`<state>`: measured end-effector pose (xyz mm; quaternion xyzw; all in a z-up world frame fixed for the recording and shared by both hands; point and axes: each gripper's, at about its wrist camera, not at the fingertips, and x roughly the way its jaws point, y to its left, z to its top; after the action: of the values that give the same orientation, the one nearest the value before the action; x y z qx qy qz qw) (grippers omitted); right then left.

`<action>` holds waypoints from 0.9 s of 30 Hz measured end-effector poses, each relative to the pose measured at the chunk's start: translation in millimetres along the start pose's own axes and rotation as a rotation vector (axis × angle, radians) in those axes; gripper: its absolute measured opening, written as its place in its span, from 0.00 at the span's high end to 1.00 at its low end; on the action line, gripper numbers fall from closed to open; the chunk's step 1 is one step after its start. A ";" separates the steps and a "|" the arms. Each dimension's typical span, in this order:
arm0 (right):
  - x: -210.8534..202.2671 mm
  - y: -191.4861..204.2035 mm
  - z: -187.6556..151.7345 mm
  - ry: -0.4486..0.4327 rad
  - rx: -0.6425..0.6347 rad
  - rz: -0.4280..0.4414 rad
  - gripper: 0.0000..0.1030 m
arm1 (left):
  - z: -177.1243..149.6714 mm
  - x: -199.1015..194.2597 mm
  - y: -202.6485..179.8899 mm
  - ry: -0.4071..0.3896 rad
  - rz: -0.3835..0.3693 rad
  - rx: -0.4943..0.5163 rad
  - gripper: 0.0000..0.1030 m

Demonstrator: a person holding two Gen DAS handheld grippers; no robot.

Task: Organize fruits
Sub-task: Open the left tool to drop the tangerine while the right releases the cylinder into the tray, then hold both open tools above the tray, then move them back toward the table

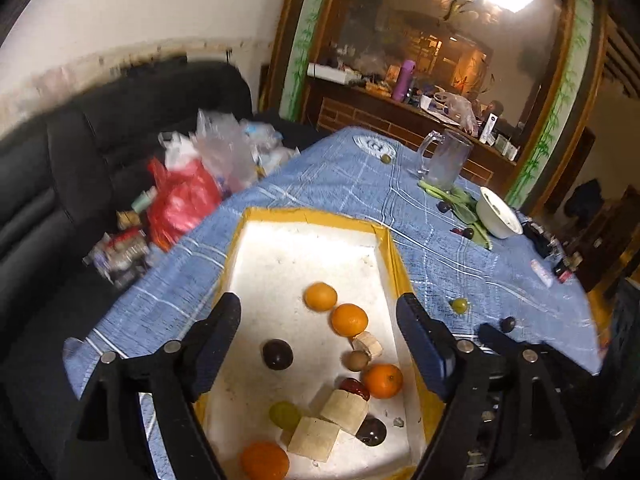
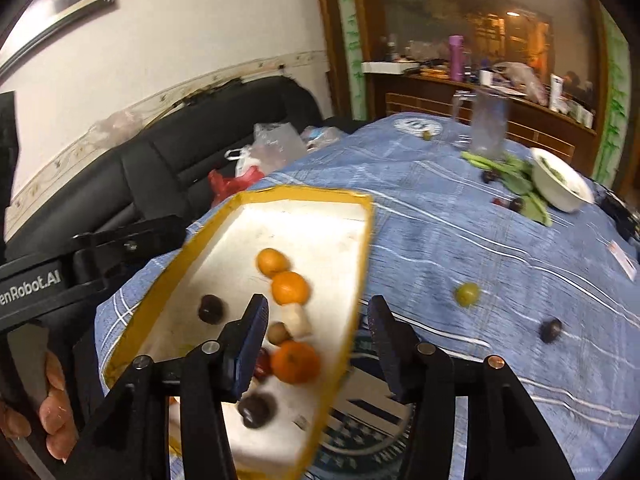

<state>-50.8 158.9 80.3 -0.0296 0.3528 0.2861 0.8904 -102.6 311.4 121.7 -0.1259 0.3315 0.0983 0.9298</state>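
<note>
A white foam tray (image 1: 304,248) with a yellow rim lies on the blue tablecloth. It holds several oranges (image 1: 349,320), dark plums (image 1: 277,354), a green grape (image 1: 285,414), a red date (image 1: 354,388) and pale cut chunks (image 1: 344,410). My left gripper (image 1: 320,316) hovers open above the tray's near half, nothing between its pads. My right gripper (image 2: 318,312) is open over the tray's (image 2: 304,220) right rim, which runs between its fingers without touching them. A green fruit (image 2: 467,295) and a dark fruit (image 2: 551,330) lie loose on the cloth to the right.
A glass mug (image 1: 446,160), green leaves (image 1: 460,200) and a white bowl (image 1: 498,212) stand at the far right of the table. Plastic bags (image 1: 188,196) are piled on the black sofa (image 1: 60,168) to the left. A hand (image 2: 56,400) holds the left gripper's handle.
</note>
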 end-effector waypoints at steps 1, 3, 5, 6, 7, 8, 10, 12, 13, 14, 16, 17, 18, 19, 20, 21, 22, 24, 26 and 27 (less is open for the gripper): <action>-7.2 -7.3 -3.7 -0.012 0.019 -0.014 0.41 | -1.8 -3.9 -4.1 -0.021 0.023 0.017 0.18; -18.4 -18.5 -10.1 -0.027 0.052 -0.030 0.38 | -8.1 -14.2 -17.7 -0.085 0.073 0.055 0.11; -28.4 -28.6 -16.4 -0.038 0.083 -0.043 0.37 | -12.8 -20.2 -27.4 -0.119 0.083 0.074 0.07; -33.6 -34.4 -20.7 -0.044 0.100 -0.056 0.37 | -16.2 -23.0 -33.4 -0.130 0.076 0.082 0.07; -37.8 -39.3 -24.6 -0.047 0.113 -0.069 0.36 | -17.8 -23.8 -37.0 -0.129 0.068 0.085 0.07; -40.9 -42.8 -28.1 -0.050 0.124 -0.079 0.36 | -19.7 -24.1 -39.9 -0.126 0.059 0.087 0.07; -47.9 -50.4 -36.9 -0.058 0.150 -0.096 0.35 | -24.9 -25.5 -49.1 -0.114 0.054 0.099 0.07; -52.1 -55.0 -44.6 -0.059 0.164 -0.111 0.33 | -30.0 -25.3 -59.3 -0.107 0.088 0.126 0.07; -53.3 -56.4 -47.1 -0.059 0.166 -0.117 0.33 | -33.0 -25.3 -64.3 -0.107 0.107 0.143 0.07; -54.8 -57.4 -51.5 -0.058 0.170 -0.127 0.33 | -35.8 -25.8 -67.7 -0.110 0.117 0.153 0.07; -56.1 -57.3 -56.0 -0.057 0.169 -0.134 0.33 | -41.6 -27.2 -73.9 -0.116 0.135 0.171 0.07; -57.5 -56.8 -58.5 -0.057 0.167 -0.136 0.33 | -43.6 -27.6 -75.7 -0.116 0.140 0.175 0.07; -59.1 -55.7 -60.7 -0.058 0.162 -0.141 0.33 | -46.3 -28.7 -77.0 -0.115 0.143 0.177 0.07; -60.7 -54.3 -62.4 -0.060 0.154 -0.146 0.33 | -47.9 -28.9 -77.9 -0.114 0.143 0.176 0.07; -62.3 -52.9 -64.5 -0.062 0.146 -0.151 0.33 | -49.7 -29.1 -78.8 -0.113 0.143 0.176 0.07; -64.0 -52.1 -66.9 -0.065 0.138 -0.156 0.32 | -51.9 -29.6 -79.8 -0.113 0.145 0.177 0.07; -65.7 -50.2 -68.9 -0.069 0.128 -0.162 0.32 | -54.1 -29.1 -80.5 -0.112 0.148 0.179 0.07; -68.0 -46.5 -71.9 -0.077 0.109 -0.171 0.28 | -57.5 -27.8 -80.7 -0.105 0.151 0.184 0.07; -68.8 -44.1 -74.1 -0.079 0.096 -0.176 0.28 | -58.8 -24.1 -80.5 -0.093 0.150 0.185 0.07; -68.5 -43.1 -74.8 -0.079 0.091 -0.178 0.28 | -59.4 -23.1 -79.9 -0.089 0.151 0.184 0.07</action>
<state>-113.9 70.5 62.0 -0.0091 0.3262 0.1904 0.9259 -134.1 215.4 105.5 -0.0103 0.3061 0.1426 0.9412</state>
